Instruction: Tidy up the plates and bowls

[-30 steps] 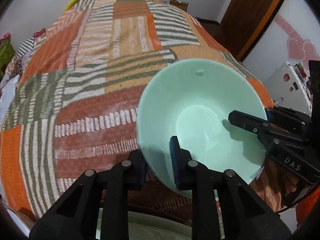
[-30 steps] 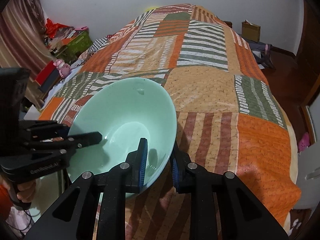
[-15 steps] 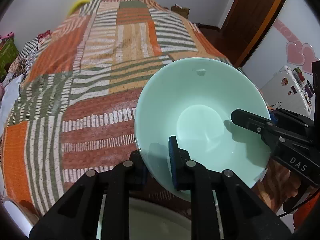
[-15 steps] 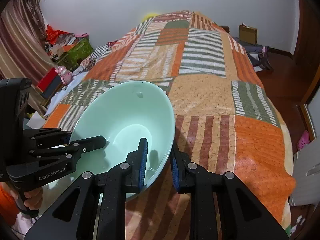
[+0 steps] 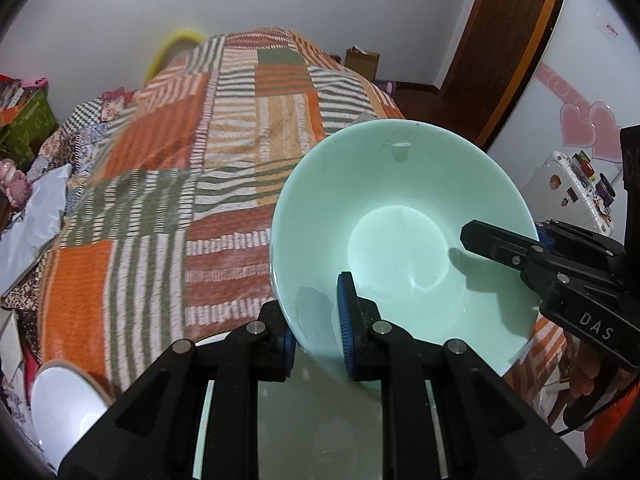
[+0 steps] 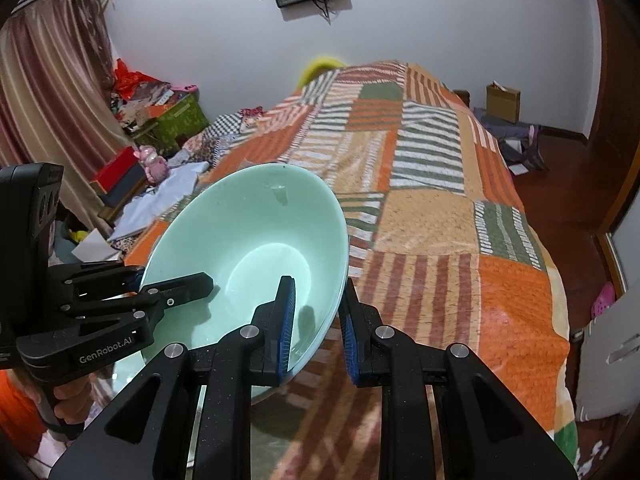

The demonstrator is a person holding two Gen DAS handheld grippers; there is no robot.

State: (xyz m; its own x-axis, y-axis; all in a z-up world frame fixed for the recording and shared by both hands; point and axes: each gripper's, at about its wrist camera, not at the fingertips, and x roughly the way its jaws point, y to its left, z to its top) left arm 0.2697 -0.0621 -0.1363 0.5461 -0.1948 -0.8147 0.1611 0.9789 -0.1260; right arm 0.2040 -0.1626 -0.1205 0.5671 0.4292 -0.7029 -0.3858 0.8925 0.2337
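Note:
A large mint-green bowl (image 5: 400,216) hangs in the air above the patchwork bedspread, held by both grippers. My left gripper (image 5: 316,320) is shut on its near rim, one finger inside and one outside. My right gripper (image 6: 316,320) is shut on the opposite rim the same way; the bowl also shows in the right wrist view (image 6: 256,240). Each gripper shows in the other's view, the right one (image 5: 532,248) and the left one (image 6: 140,288). A pale green plate (image 5: 320,420) lies below the bowl. A white bowl (image 5: 64,404) sits at the lower left.
The patchwork bed (image 6: 432,216) fills the middle of both views. Clutter and boxes (image 6: 160,120) lie to the left of the bed. A wooden door (image 5: 508,40) and a white appliance (image 5: 572,184) stand to the right.
Both grippers have lifted the bowl and drawn it back from the bed. The plate below and the white bowl at the lower left have come into view.

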